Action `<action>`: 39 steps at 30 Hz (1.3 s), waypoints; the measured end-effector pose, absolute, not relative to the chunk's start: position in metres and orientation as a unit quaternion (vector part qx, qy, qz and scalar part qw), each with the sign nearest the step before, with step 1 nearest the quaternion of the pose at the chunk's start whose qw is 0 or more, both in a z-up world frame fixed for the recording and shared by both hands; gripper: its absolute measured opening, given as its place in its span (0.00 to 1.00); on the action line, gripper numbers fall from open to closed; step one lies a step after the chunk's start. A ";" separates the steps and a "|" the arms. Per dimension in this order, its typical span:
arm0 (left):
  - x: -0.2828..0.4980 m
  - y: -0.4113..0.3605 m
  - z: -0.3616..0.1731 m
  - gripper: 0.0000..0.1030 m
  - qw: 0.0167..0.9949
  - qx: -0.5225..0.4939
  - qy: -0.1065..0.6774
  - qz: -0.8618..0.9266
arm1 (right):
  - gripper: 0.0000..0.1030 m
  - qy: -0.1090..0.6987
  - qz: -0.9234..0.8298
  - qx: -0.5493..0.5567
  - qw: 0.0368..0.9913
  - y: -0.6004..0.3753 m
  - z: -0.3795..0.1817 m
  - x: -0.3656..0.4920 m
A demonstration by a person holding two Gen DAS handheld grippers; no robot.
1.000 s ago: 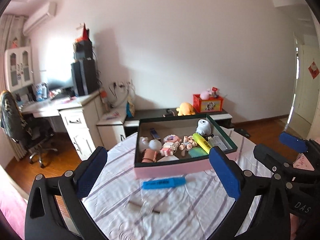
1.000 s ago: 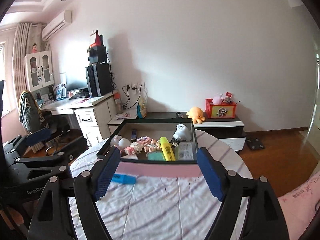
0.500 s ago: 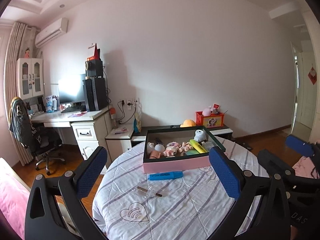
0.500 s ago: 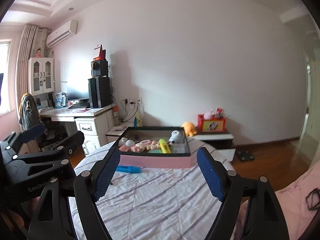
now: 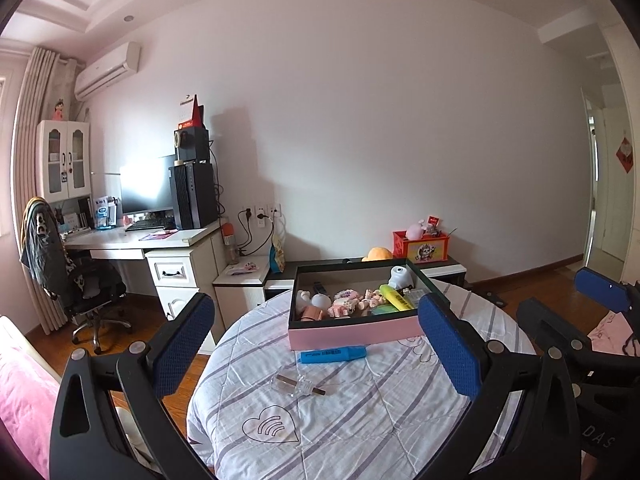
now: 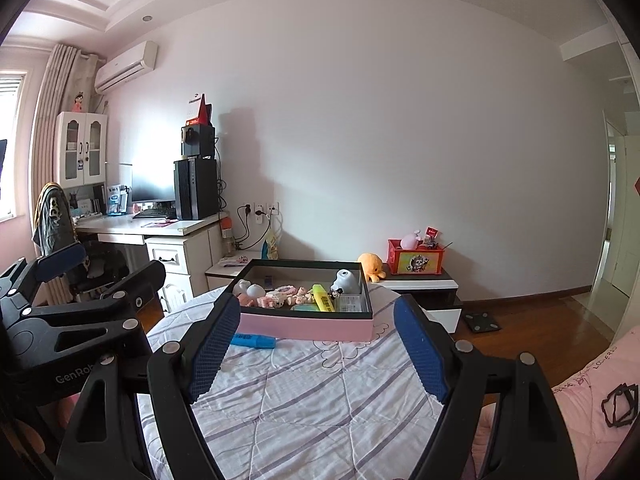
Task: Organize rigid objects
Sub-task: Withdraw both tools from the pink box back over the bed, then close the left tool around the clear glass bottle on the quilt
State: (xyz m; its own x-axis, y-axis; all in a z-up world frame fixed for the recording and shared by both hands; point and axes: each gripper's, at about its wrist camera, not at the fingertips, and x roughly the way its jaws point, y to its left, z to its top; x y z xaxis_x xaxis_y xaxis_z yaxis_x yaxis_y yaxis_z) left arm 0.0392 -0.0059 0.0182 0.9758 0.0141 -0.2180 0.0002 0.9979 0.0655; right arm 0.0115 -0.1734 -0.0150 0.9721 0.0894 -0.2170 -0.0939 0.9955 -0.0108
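Note:
A pink box with a dark rim [image 5: 352,332] [image 6: 308,327] sits on the round table with the striped cloth [image 5: 360,408] [image 6: 304,392]. Inside lie a yellow highlighter [image 5: 396,297] [image 6: 323,298], a white round gadget [image 5: 400,277], small pink toys and several other bits. A blue highlighter [image 5: 333,354] [image 6: 253,340] lies in front of the box. Nearer lies a small clear piece with a brown stick [image 5: 300,385]. My left gripper [image 5: 316,344] and right gripper [image 6: 314,344] stand open and hold nothing, well short of the box.
A white desk [image 5: 140,240] with a monitor and speakers stands at the left, an office chair [image 5: 68,280] beside it. Behind the table runs a low cabinet [image 6: 420,284] with a red box and plush toys. Pink bedding [image 6: 592,400] lies at the right.
Both grippers have drawn back from the box and tilted up, so the table and room look farther away. In the last half second they held still. Both stayed open.

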 end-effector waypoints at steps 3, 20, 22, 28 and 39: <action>0.041 -0.007 0.017 1.00 0.993 0.034 0.114 0.003 | 0.79 0.112 0.047 -0.011 0.993 -0.175 -0.017 0.016; 0.089 -0.003 -0.026 1.00 0.981 0.034 0.190 -0.014 | 0.79 0.173 0.054 -0.011 0.983 -0.174 -0.052 0.053; 0.097 0.000 -0.036 1.00 0.977 0.029 0.208 -0.026 | 0.79 0.188 0.053 -0.010 0.981 -0.174 -0.061 0.061; 0.131 0.016 -0.082 1.00 0.957 0.015 0.286 -0.033 | 0.79 0.249 0.051 0.001 0.967 -0.176 -0.093 0.095; 0.206 0.039 -0.148 1.00 0.908 -0.057 0.415 -0.011 | 0.79 0.332 0.048 0.034 0.941 -0.188 -0.141 0.147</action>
